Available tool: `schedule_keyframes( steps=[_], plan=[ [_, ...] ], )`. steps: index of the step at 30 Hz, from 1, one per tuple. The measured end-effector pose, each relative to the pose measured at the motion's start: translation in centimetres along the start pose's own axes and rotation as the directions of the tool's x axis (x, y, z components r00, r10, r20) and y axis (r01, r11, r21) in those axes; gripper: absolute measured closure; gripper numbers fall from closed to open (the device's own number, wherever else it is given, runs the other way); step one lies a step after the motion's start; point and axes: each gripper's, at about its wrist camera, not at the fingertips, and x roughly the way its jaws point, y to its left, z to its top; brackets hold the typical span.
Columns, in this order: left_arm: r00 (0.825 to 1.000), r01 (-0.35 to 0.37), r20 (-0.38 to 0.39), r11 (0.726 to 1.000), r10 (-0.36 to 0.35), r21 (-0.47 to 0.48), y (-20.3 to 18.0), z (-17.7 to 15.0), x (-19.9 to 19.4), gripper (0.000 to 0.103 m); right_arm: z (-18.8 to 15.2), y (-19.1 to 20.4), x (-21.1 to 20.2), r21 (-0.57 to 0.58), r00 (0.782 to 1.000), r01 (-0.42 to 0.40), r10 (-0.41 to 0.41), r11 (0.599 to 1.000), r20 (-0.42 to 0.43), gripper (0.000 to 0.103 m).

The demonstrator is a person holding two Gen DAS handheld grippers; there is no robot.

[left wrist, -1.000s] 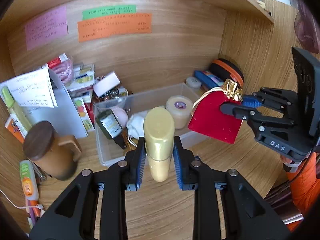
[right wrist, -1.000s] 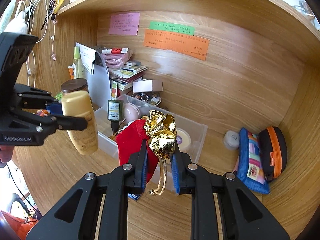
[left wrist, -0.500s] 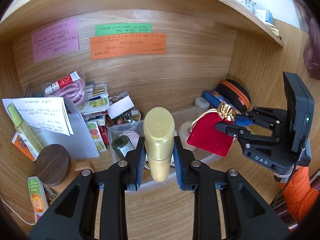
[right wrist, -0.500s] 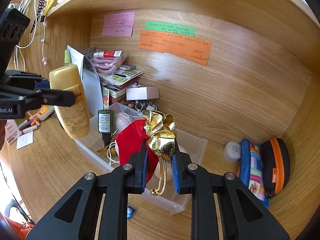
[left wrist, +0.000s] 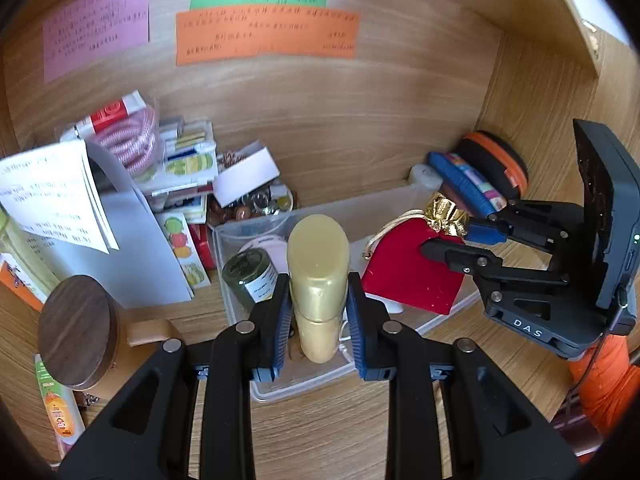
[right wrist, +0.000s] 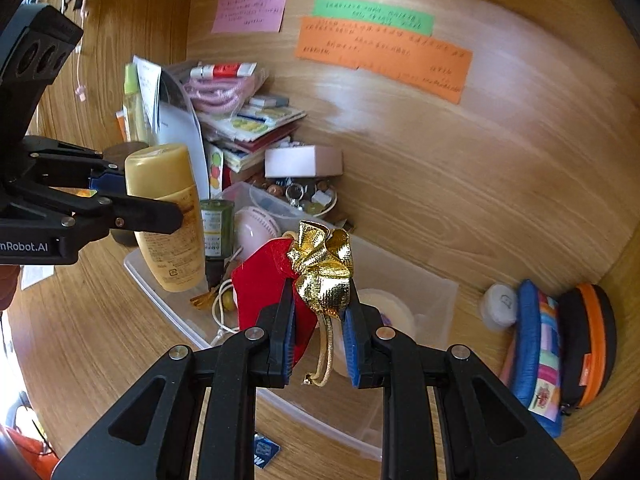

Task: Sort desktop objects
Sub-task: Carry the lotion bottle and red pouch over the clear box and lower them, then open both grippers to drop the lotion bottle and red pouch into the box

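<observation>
A yellow lotion bottle [left wrist: 318,280] stands upright between the blue pads of the left gripper [left wrist: 319,312], which is clamped on its lower half; its rounded cap end rises above the fingertips. In the right wrist view the same bottle [right wrist: 168,216] hangs over the near left corner of a clear plastic bin [right wrist: 440,292], off the desk.

A red velvet pouch [right wrist: 260,280] with a gathered gold top [right wrist: 324,272] is pinched at its neck by the right gripper [right wrist: 318,320], jaws narrow on the fabric; a gold drawstring dangles between the fingers. From the left wrist view the pouch [left wrist: 404,272] hangs over the bin's right part, just right of the bottle and apart from it.

Inside the bin [left wrist: 248,232] lie a dark green bottle [left wrist: 250,276], a pink rounded object [right wrist: 256,236] and a cream roll of tape [right wrist: 384,304]. Left of the bin stands a wooden mug with a dark lid [left wrist: 76,328]; right of it, a blue patterned pouch [right wrist: 536,352] leans on a black case with an orange zip [right wrist: 588,344]. Pink, green and orange notes [left wrist: 264,36] are stuck to the wooden back wall.
</observation>
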Motion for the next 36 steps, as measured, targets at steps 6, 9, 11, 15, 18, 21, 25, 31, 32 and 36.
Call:
schedule_keyframes(
  steps=[6, 9, 11, 15, 18, 21, 25, 31, 32, 36],
  plan=[
    [0.999, 0.010, -0.038, 1.000, -0.010, 0.002, 0.3, -0.7, 1.7, 0.077, -0.1, 0.7, 2.0, -0.019, 0.999, -0.020, 0.019, 1.000, -0.041, 0.085],
    [0.999, 0.012, -0.053, 1.000, -0.011, 0.003, 0.4, -0.9, 2.5, 0.077, -0.2, 1.0, 2.7, -0.027, 0.998, -0.029, 0.027, 0.999, -0.056, 0.085],
    [0.998, 0.014, -0.062, 1.000, -0.014, 0.002, 0.5, -1.0, 2.8, 0.077, -0.3, 1.2, 3.1, -0.035, 0.997, -0.030, 0.028, 0.999, -0.066, 0.085],
    [0.997, 0.012, -0.079, 1.000, -0.012, 0.003, 0.6, -1.1, 3.6, 0.077, -0.5, 1.3, 4.2, -0.040, 0.995, -0.033, 0.030, 0.999, -0.091, 0.085],
    [0.997, 0.005, -0.081, 1.000, -0.004, 0.012, 0.5, -1.1, 4.1, 0.077, -0.7, 1.5, 4.8, -0.046, 0.994, -0.040, 0.035, 0.998, -0.101, 0.085],
    [0.997, 0.001, -0.081, 1.000, 0.000, 0.008, 0.7, -0.9, 4.3, 0.077, -0.8, 1.8, 5.2, -0.054, 0.994, -0.044, 0.038, 0.998, -0.104, 0.083],
    [0.997, -0.019, -0.078, 1.000, 0.020, 0.016, 0.7, -0.5, 4.7, 0.077, -1.0, 2.0, 5.4, -0.062, 0.994, -0.044, 0.037, 0.997, -0.103, 0.082],
    [0.995, -0.057, -0.076, 0.998, 0.059, 0.028, 0.7, -0.4, 5.4, 0.076, -0.9, 2.1, 5.2, -0.079, 0.996, -0.019, 0.012, 0.997, -0.090, 0.073],
    [0.995, -0.057, -0.077, 0.998, 0.059, 0.027, 0.7, -0.3, 5.4, 0.076, -0.8, 2.1, 5.0, -0.079, 0.997, -0.012, 0.005, 0.997, -0.083, 0.067],
    [0.995, -0.073, -0.068, 0.997, 0.075, 0.029, 0.7, -0.3, 5.1, 0.068, -0.5, 1.8, 4.1, -0.082, 0.999, 0.015, -0.019, 0.996, -0.048, 0.054]
  ],
)
